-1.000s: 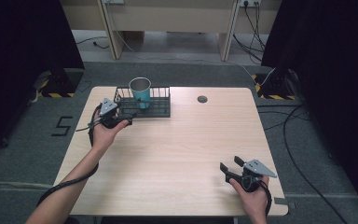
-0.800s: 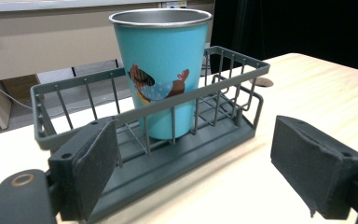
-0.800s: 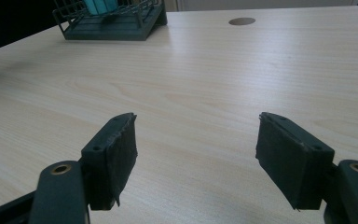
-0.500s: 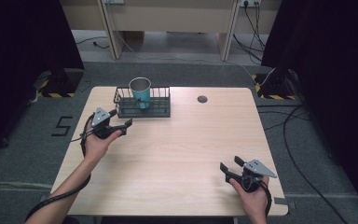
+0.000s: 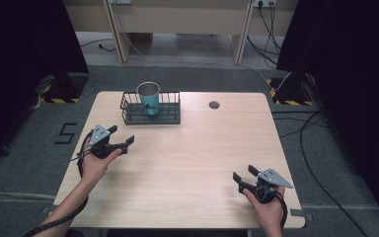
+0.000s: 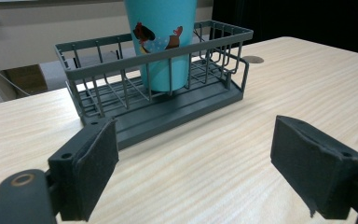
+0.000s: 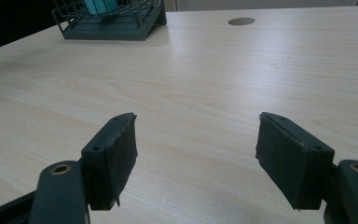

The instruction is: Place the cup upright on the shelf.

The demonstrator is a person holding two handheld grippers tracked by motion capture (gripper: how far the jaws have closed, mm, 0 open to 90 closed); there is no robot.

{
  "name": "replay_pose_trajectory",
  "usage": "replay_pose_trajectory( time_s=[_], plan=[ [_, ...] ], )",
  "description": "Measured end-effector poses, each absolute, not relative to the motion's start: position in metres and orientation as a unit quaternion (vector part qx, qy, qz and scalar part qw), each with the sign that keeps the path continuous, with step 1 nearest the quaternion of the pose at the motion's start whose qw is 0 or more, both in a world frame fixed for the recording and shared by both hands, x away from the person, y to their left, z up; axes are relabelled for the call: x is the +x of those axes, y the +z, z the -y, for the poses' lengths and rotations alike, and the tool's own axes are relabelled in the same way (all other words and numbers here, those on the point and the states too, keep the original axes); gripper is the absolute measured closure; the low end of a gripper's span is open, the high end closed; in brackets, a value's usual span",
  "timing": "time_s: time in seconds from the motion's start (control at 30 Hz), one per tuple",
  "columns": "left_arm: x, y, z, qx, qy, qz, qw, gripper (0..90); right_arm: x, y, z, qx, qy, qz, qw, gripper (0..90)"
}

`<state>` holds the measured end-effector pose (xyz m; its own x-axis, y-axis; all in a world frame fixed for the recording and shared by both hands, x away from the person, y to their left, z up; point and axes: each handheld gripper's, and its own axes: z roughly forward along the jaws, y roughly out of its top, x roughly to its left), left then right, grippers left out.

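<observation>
The teal cup (image 5: 148, 96) stands upright inside the grey wire basket (image 5: 150, 117) at about 11 o'clock on the counter (image 5: 197, 153). The left hand-held gripper (image 5: 121, 139) sits at 9 o'clock, near the basket, jaws wide apart and holding nothing. The right hand-held gripper (image 5: 244, 174) rests at 5 o'clock, well apart, also spread wide and empty

Floor mark (image 5: 67, 133) — a "5"

Bare tabletop (image 5: 197, 158) lies open between both grippers; only the wire basket (image 5: 150, 112), holding a teal cup (image 5: 148, 97), blocks the far-left edge.
</observation>
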<state>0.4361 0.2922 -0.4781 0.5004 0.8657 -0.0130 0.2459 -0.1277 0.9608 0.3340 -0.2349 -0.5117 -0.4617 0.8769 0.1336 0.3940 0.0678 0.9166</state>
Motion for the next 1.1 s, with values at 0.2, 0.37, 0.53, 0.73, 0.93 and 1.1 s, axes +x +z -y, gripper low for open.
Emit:
replay_pose_trajectory(
  time_s=[0.2,0.37,0.53,0.73,0.93,1.1],
  plan=[
    [0.426,-0.481,-0.297,0.692,0.297,-0.402,0.52,14.6,0.334,-0.512,0.235,0.46,0.504,-0.69,0.24,29.4],
    [0.417,-0.481,-0.303,0.693,0.301,-0.399,0.519,14.6,0.334,-0.512,0.235,0.461,0.504,-0.69,0.24,29.4],
    [0.409,-0.483,-0.31,0.69,0.303,-0.404,0.519,14.6,0.334,-0.512,0.235,0.463,0.505,-0.689,0.238,29.4],
    [0.398,-0.488,-0.318,0.69,0.301,-0.409,0.516,14.6,0.334,-0.512,0.235,0.463,0.504,-0.689,0.238,29.4],
    [0.39,-0.494,-0.325,0.689,0.299,-0.416,0.513,14.6,0.334,-0.512,0.235,0.463,0.504,-0.689,0.238,29.4],
    [0.385,-0.496,-0.33,0.689,0.298,-0.421,0.508,14.6,0.334,-0.512,0.235,0.462,0.503,-0.69,0.24,29.4]
  ],
)
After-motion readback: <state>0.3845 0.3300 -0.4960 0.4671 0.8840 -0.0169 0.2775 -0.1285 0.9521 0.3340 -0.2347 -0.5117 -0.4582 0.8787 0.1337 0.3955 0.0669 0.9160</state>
